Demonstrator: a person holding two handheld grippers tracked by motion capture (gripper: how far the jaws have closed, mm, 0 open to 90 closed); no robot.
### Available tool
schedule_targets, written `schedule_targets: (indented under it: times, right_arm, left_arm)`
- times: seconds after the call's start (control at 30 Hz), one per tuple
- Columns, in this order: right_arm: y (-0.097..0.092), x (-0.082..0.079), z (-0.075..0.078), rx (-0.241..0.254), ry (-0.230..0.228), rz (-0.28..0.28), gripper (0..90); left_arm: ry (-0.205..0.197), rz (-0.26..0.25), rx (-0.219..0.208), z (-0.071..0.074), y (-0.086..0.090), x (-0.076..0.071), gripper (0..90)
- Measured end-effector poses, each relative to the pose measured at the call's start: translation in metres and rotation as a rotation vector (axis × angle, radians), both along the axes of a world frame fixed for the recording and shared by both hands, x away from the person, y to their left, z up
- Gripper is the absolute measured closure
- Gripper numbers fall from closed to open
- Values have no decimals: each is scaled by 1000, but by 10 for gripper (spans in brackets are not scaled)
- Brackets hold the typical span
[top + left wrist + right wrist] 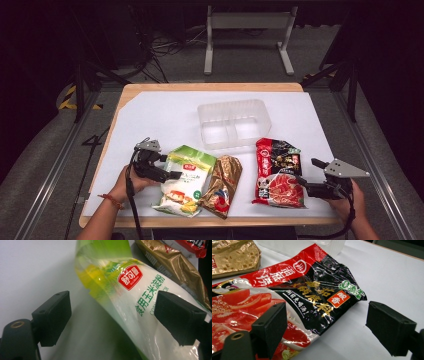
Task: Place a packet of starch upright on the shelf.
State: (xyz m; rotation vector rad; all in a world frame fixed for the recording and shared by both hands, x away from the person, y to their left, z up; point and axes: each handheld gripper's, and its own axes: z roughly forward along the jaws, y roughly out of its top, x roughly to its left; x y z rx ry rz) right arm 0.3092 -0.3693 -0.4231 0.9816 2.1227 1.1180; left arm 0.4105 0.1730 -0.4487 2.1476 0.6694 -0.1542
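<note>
A green-and-white starch bag [186, 179] lies at the front left of the white sheet. My left gripper [169, 166] is at its left edge, open. In the left gripper view the bag [140, 302] runs between the two spread jaws of that gripper [115, 317], and I cannot tell whether they touch it. A red-and-black soup-base bag [277, 172] lies at the front right. My right gripper [310, 172] stands open at its right edge. In the right gripper view this gripper [328, 327] has one jaw over the bag [312, 292] and the other over bare sheet.
A gold foil bag [223, 184] lies between the two bags, leaning on the starch bag. A clear two-compartment plastic tub [233, 122] stands behind them at mid-table. The table's front edge runs just below both hands. A metal frame stands on the floor beyond.
</note>
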Motion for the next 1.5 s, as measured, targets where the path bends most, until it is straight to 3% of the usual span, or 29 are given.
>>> schedule_targets:
  times: [0.2, 0.3, 0.33, 0.53, 0.57, 0.73, 0.83, 0.9, 1.0, 1.13, 1.23, 1.5]
  right_arm:
    - [-1, 0, 0, 7, 2, 2, 174]
    - [0, 0, 0, 7, 1, 4, 175]
    - [0, 0, 0, 4, -1, 4, 175]
    - [0, -1, 0, 4, 1, 4, 175]
    - [0, -1, 0, 2, 2, 4, 175]
    - [0, -1, -1, -3, 1, 7, 175]
    - [-1, 0, 0, 9, 1, 4, 175]
    - [-2, -1, 0, 10, 0, 2, 175]
    - [-2, -1, 0, 12, -1, 1, 177]
    - [-3, -1, 1, 14, -6, 0, 177]
    - [-4, -1, 1, 19, -4, -4, 177]
    - [-4, -1, 1, 20, -7, -8, 177]
  left_arm:
    - [11, -33, -10, 0, -11, 2, 202]
    - [11, -42, -18, 1, -14, 2, 311]
    - [14, -52, -26, 2, -15, 2, 311]
    - [3, -49, -16, 5, -15, -3, 668]
    - [-2, -46, -15, 6, -14, -4, 668]
    - [-46, -4, -27, 10, -13, -11, 872]
    - [-85, 36, -19, 13, -13, -15, 897]
    - [-115, 62, -37, 16, -11, -16, 899]
    - [-127, 104, -74, 20, -6, -18, 900]
    - [-165, 121, -95, 30, -3, -24, 900]
    - [-169, 129, -115, 36, -1, -27, 900]
    - [-215, 167, -223, 63, 1, -36, 900]
